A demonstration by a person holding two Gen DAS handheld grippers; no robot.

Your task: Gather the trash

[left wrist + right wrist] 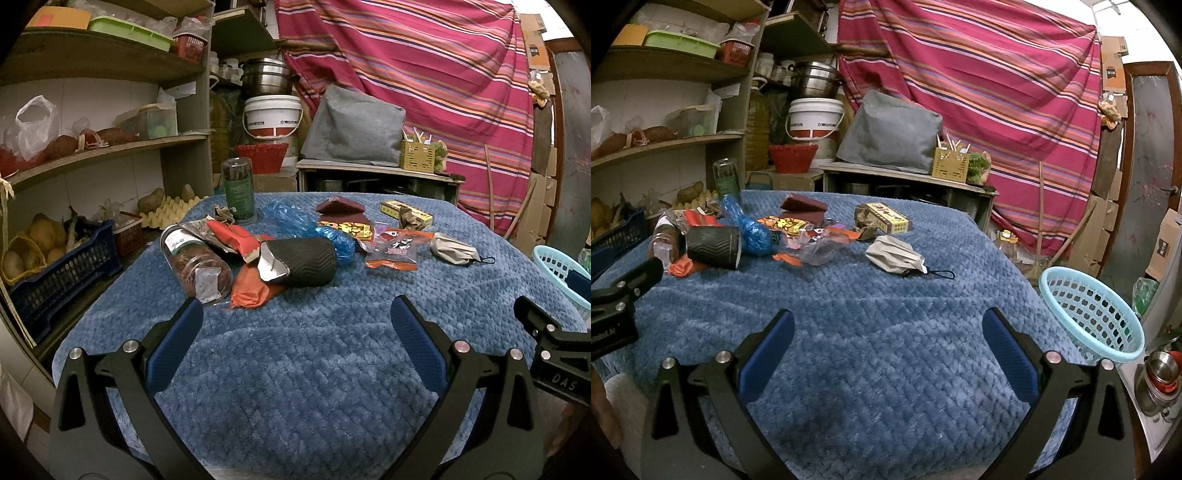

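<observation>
Trash lies across the far half of the blue blanket-covered table (295,369): a black ribbed paper cup (306,264) on its side, a fallen plastic jar (195,262), red-orange wrappers (251,288), crumpled blue plastic (295,218), snack packets (397,251), a yellow carton (406,212) and a grey face mask (456,249). A light blue basket (1089,314) sits at the table's right edge. My left gripper (295,314) is open over bare blanket, short of the cup. My right gripper (886,325) is open too, left of the basket, with the mask (895,254) ahead.
An upright green-labelled jar (239,192) stands at the table's back left. Shelves (110,147) with produce and a blue crate (62,269) line the left side. A striped cloth (424,74) hangs behind. Metal cups (1161,373) stand right of the basket.
</observation>
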